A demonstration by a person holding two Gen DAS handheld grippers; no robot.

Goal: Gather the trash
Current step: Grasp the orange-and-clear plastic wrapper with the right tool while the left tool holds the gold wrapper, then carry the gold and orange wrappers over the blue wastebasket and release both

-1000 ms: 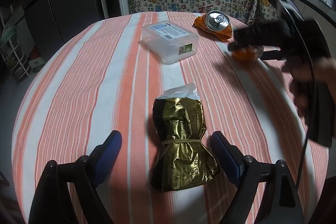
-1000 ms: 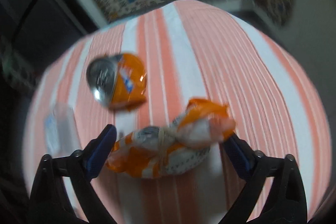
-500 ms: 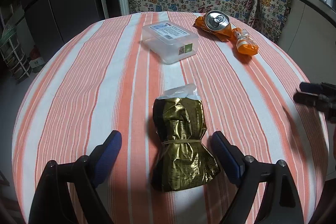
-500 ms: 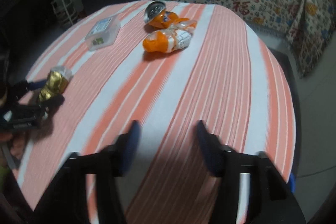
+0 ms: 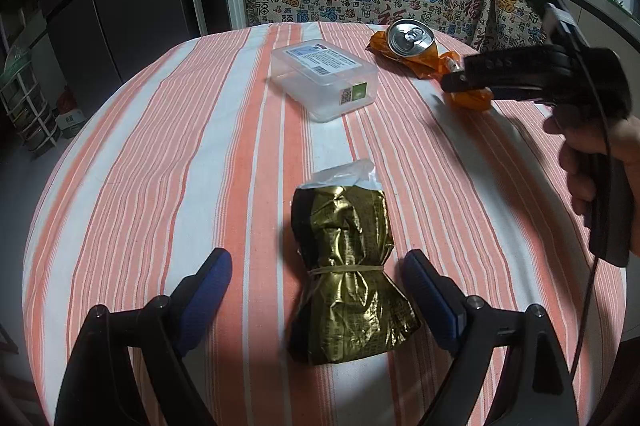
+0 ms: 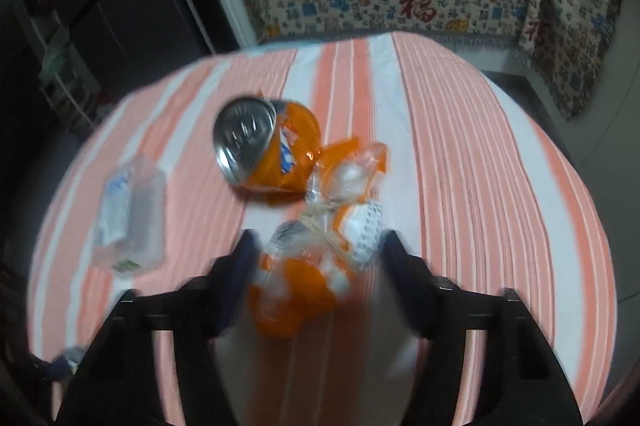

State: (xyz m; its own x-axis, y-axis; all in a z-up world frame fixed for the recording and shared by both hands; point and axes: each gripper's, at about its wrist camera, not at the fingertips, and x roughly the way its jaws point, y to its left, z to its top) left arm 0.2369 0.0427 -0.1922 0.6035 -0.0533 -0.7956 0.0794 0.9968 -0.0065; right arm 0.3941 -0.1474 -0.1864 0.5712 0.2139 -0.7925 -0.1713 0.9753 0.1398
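Back over orange wrapper (image 6: 316, 254), right gripper (image 6: 320, 262) fingers narrowed; left gripper (image 5: 316, 290) unchanged.

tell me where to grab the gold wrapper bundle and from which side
Grip the gold wrapper bundle at its cinched waist, where the rubber band narrows it. Come straight ahead with the left gripper: its open fingers already straddle that waist, one on each side.

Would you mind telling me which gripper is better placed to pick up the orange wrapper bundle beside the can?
The right gripper: its open fingers already straddle the orange wrapper bundle next to the can. The left gripper sits far across the table, open around the gold packet.
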